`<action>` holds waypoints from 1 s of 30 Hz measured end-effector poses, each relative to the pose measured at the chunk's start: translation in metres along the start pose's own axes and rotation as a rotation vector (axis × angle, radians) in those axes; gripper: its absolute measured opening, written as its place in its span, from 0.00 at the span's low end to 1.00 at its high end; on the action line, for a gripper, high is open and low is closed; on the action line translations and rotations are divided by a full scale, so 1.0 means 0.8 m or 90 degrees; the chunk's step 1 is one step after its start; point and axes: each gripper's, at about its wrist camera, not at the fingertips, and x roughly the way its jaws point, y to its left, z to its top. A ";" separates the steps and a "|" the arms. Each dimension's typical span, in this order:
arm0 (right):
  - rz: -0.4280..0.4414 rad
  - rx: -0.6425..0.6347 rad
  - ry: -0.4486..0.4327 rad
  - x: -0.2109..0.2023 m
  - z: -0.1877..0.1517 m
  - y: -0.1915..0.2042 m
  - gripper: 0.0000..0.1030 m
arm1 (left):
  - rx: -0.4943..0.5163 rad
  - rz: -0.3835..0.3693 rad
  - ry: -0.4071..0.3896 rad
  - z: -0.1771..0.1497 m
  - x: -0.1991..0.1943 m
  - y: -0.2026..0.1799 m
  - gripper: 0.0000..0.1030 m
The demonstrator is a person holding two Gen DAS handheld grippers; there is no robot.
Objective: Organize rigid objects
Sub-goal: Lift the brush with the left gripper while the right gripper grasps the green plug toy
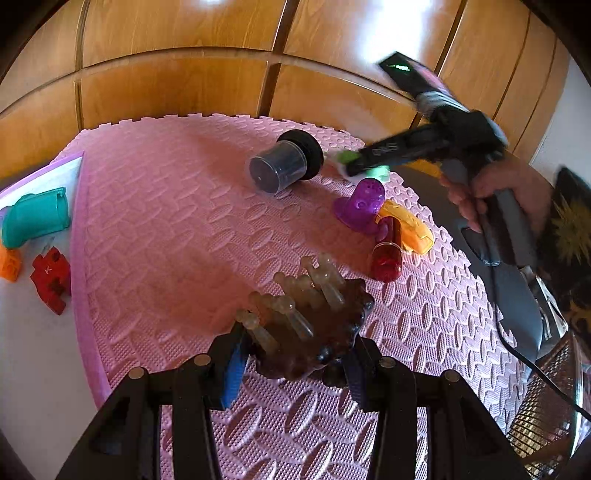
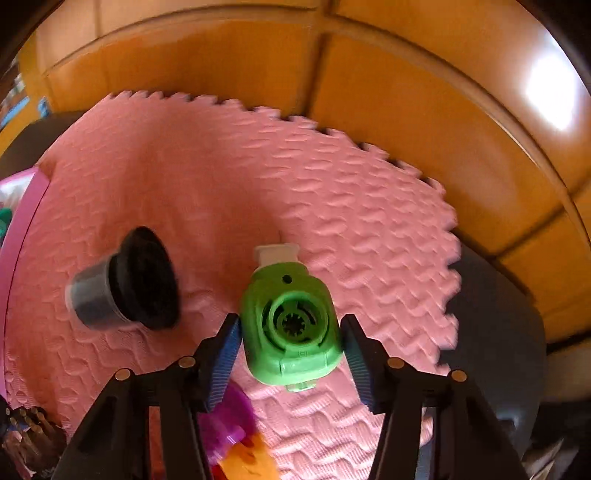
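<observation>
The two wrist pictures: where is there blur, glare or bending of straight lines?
Left wrist view: the right gripper and the hand holding it are smeared by motion; white glare lies on the wooden floor; the floor seams curve. Right wrist view: the whole picture is softer, the purple toy at the bottom is blurred, and a bright glare spot sits at the upper right.

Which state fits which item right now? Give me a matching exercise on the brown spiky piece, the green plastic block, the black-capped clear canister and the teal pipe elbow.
Items:
1. brown spiky plastic piece
2. green plastic block
3. clear canister with black cap
4. teal plastic pipe elbow

States:
A. lying on its side on the pink foam mat, untouched
B. between the right gripper fingers
C. on the white board at the left
D. clamped in the left gripper

Pairs: 1-D, 2-B, 3-A, 4-C
</observation>
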 end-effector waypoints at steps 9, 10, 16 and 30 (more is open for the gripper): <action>-0.037 0.105 0.011 -0.052 -0.091 -0.049 0.52 | 0.006 0.014 -0.001 -0.001 0.001 -0.005 0.45; -0.037 0.108 0.018 -0.056 -0.106 -0.047 0.52 | 0.006 0.016 0.000 0.000 0.002 -0.006 0.45; -0.025 0.102 0.032 -0.072 -0.165 -0.013 0.51 | -0.006 0.028 0.014 -0.001 -0.002 -0.006 0.45; 0.013 0.156 -0.041 -0.066 -0.185 -0.008 0.52 | 0.028 0.059 -0.014 -0.015 -0.051 -0.015 0.45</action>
